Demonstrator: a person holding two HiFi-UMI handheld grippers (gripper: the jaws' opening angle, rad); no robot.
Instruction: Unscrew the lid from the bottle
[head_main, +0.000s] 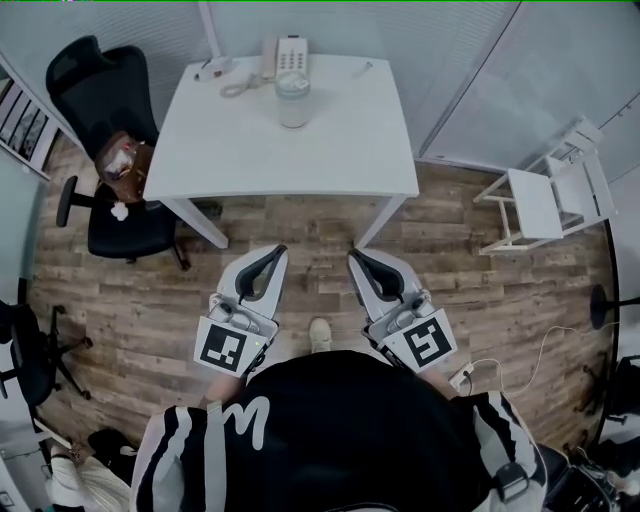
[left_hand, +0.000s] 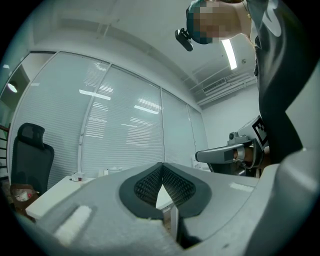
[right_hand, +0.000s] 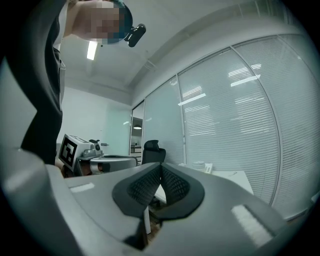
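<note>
The left hand-held gripper (head_main: 276, 252) is clenched on nothing: in its own view the ribbed black pads meet at the tip (left_hand: 161, 171) with only air between them. The right hand-held gripper (head_main: 356, 256) is the same, jaws pressed together and empty (right_hand: 160, 170). Both are held level, side by side over the wooden plank floor (head_main: 300, 225), pointing at the near edge of the white rectangular surface (head_main: 250, 150).

The pale cylindrical plastic bottle (head_main: 293, 100) stands upright toward the far side of that surface, its long axis vertical and its round grey-white screw lid (head_main: 292, 82) on top, just near of a white desk telephone (head_main: 290, 55). It lies well apart from both tips, straight ahead and a little left of the midline between them, so it sits more nearly in line with the left hand-held gripper. Judging from this, both must travel forward over the surface, then one grips the body and the other the lid from above or the side
</note>
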